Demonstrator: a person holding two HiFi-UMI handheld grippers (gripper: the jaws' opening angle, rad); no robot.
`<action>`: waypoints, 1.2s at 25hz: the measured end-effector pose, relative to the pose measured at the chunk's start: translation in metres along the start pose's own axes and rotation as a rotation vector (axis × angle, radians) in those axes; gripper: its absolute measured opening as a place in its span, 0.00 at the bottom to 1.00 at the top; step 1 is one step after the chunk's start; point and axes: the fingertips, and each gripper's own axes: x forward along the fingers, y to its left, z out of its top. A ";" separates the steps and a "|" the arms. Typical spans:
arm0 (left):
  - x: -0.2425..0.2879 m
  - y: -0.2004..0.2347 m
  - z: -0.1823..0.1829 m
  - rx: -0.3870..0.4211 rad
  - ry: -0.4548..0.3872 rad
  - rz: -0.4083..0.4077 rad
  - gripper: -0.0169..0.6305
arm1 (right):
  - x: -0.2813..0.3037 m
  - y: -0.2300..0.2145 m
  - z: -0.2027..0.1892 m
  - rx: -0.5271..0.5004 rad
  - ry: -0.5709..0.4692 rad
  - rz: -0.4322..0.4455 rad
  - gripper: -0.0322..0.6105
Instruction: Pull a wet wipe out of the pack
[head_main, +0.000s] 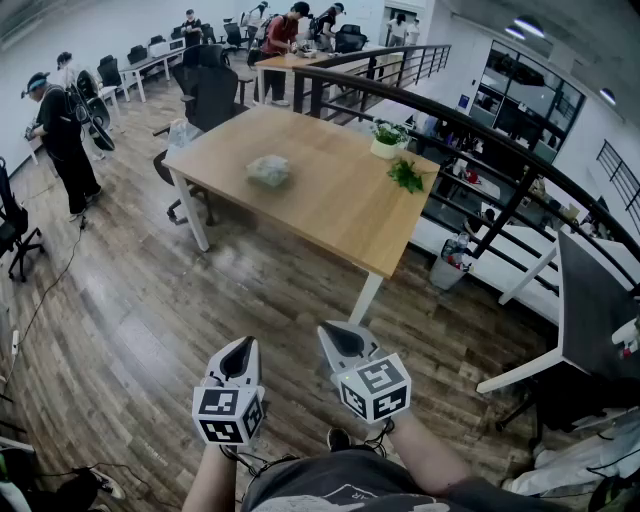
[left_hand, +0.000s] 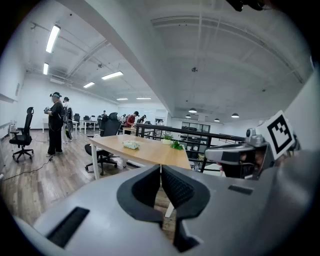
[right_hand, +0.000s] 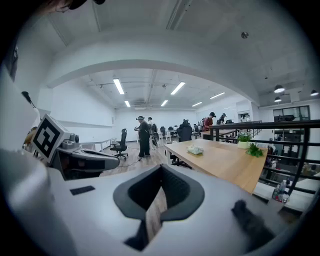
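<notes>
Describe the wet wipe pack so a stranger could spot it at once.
Find the wooden table with white legs beside the black railing. The wet wipe pack lies alone toward its left end: a pale, crinkly packet, unlike the potted plant and green sprig near the railing side.

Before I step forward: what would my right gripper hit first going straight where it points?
Nothing close: the right gripper faces open air, then probably the brown wood-plank floor short of the light wooden table; depth unclear.
</notes>
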 end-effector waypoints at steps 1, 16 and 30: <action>-0.001 0.000 0.000 -0.001 -0.001 -0.002 0.06 | -0.002 0.000 0.000 0.002 0.003 -0.001 0.09; -0.017 0.001 -0.011 -0.010 -0.001 -0.018 0.06 | -0.018 0.014 -0.017 0.038 0.022 -0.036 0.09; -0.063 0.044 -0.018 -0.031 -0.038 -0.047 0.06 | -0.015 0.057 -0.019 0.093 -0.039 -0.060 0.09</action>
